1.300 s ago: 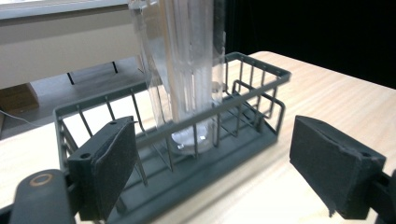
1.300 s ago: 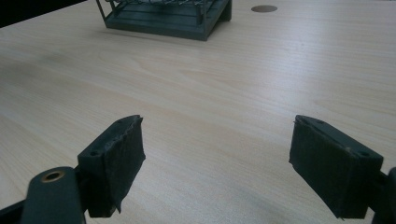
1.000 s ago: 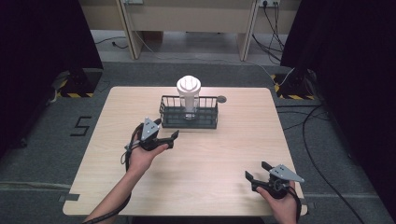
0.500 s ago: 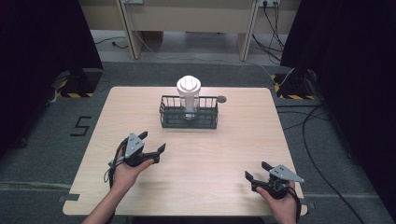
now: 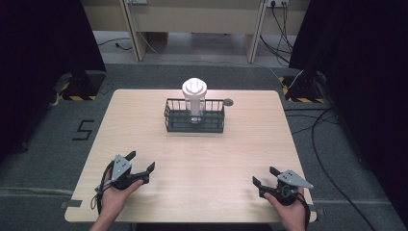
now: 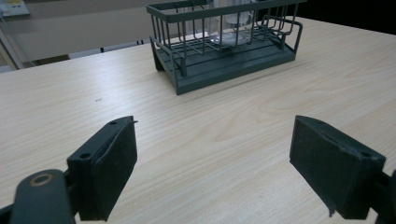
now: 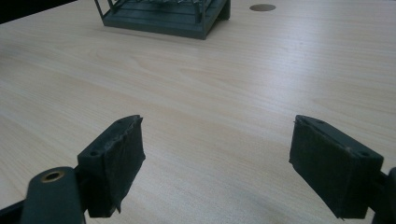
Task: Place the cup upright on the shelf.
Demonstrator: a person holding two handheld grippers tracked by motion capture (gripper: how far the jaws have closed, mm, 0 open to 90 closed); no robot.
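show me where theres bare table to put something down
Bare wood runs between the left gripper and right gripper, and forward to the wire basket. Both flanks of the basket are free too. The only crowded spot is the basket, holding a clear container.

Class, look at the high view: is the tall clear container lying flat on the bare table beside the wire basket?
No, the clear container stands upright inside the dark wire basket, its white top rising above the rim.

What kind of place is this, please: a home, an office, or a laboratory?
Probably a lab or test room: a bare wooden table on grey floor with a taped number marking, cables along the floor, and dark curtains on both sides.
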